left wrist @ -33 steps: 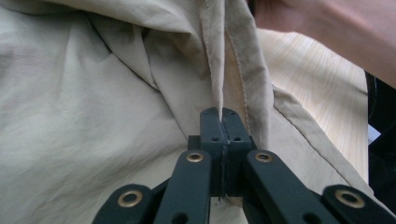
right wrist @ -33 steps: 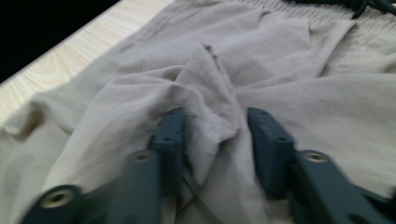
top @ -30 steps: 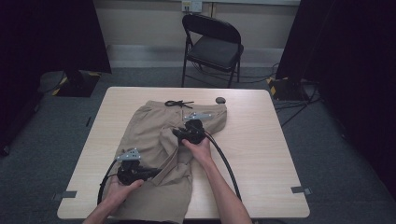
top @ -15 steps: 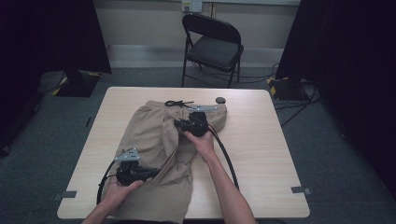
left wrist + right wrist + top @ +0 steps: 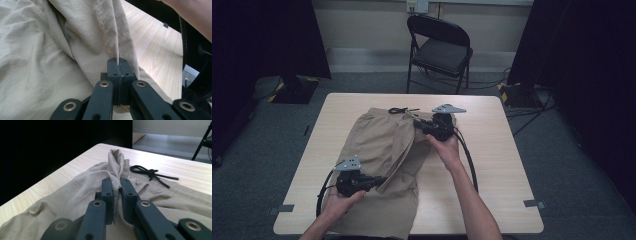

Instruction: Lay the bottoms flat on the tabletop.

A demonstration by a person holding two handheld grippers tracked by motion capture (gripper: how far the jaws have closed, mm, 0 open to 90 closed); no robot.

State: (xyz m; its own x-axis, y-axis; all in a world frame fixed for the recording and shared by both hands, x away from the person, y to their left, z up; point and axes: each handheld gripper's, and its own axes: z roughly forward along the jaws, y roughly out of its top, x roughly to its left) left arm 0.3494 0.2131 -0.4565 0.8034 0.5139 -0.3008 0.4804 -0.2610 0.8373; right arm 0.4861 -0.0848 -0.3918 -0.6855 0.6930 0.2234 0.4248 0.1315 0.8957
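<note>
From above, tan shorts lie spread on the surface. Left tongs pinch a hem fold tight; right tongs, just closing, clamp a bunched ridge beside the black drawstring.

Shorts lie centre-left on table; drawstring at their upper edge; chair behind table, top centre; cables on floor, upper right.

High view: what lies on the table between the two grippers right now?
In the high view, only the tan shorts span the stretch between the left gripper and the right gripper; each is clamped on a fold of them.
</note>
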